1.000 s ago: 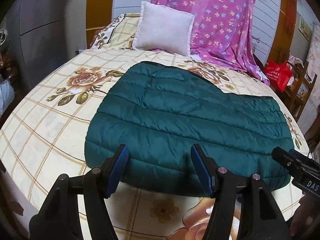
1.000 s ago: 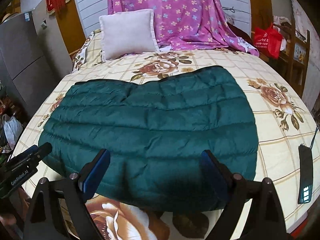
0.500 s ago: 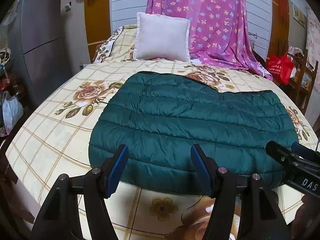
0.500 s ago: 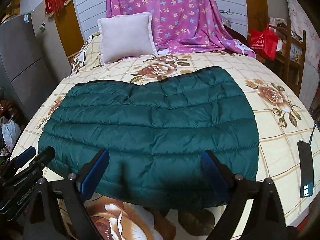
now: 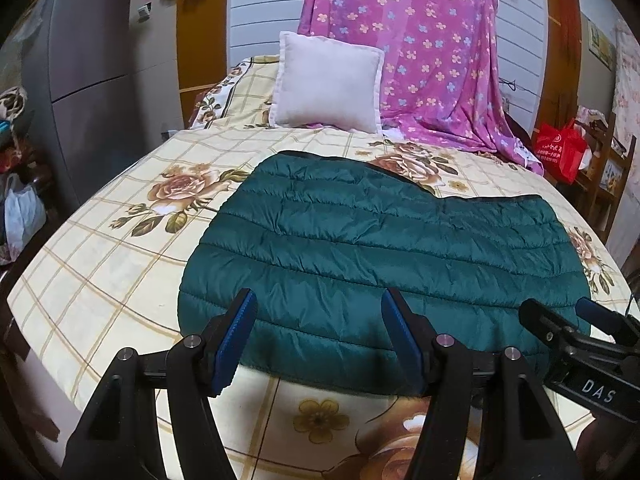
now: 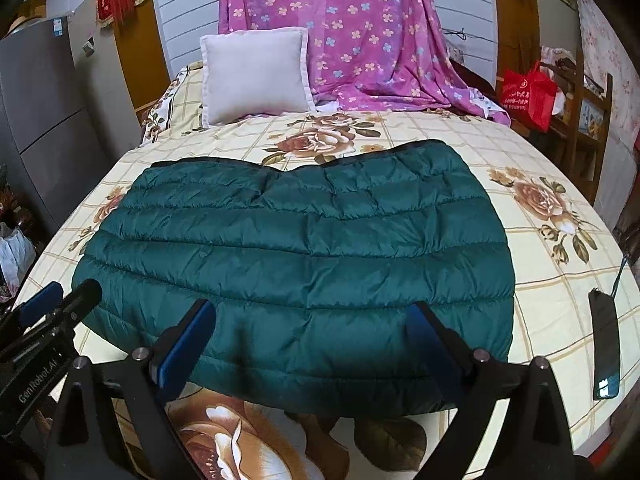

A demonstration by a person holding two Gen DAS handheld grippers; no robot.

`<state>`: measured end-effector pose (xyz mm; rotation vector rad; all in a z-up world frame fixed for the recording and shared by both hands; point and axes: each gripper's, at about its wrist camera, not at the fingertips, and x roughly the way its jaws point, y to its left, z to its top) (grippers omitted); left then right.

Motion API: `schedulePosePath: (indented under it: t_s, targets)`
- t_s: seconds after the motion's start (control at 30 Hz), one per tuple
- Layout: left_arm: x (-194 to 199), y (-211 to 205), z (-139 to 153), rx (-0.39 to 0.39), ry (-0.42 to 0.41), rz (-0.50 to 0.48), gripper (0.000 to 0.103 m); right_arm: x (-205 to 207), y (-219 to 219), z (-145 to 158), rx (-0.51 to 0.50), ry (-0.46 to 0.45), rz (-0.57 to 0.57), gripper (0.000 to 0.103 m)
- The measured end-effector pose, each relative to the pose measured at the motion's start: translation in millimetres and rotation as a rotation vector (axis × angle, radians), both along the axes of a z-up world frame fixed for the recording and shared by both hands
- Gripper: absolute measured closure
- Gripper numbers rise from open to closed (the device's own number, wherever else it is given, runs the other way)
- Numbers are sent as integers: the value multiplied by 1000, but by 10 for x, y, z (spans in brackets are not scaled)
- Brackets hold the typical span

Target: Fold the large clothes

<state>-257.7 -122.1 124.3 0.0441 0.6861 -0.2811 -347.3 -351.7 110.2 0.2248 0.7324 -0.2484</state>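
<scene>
Both my left claw [image 5: 318, 340] and my right claw [image 6: 310, 348] hang with jaws apart and empty. Just ahead of them the dark green quilted puffer garment [image 6: 296, 248] lies flat, folded, on the rose-print bed sheet [image 5: 100, 256]. I judge it light, soft and slippery; I'd pinch its near hem corners, through all layers.

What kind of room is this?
Most likely a bedroom in a home: a bed with a rose-print sheet, a white pillow at its head, and a green quilted jacket spread on it.
</scene>
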Motion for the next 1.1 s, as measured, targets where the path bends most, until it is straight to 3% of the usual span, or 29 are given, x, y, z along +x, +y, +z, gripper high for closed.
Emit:
schedulePosePath:
  t_s: [1.1]
  targets:
    - [42, -6, -69, -25, 33, 3, 57, 14, -12, -47, 7, 13, 3, 5]
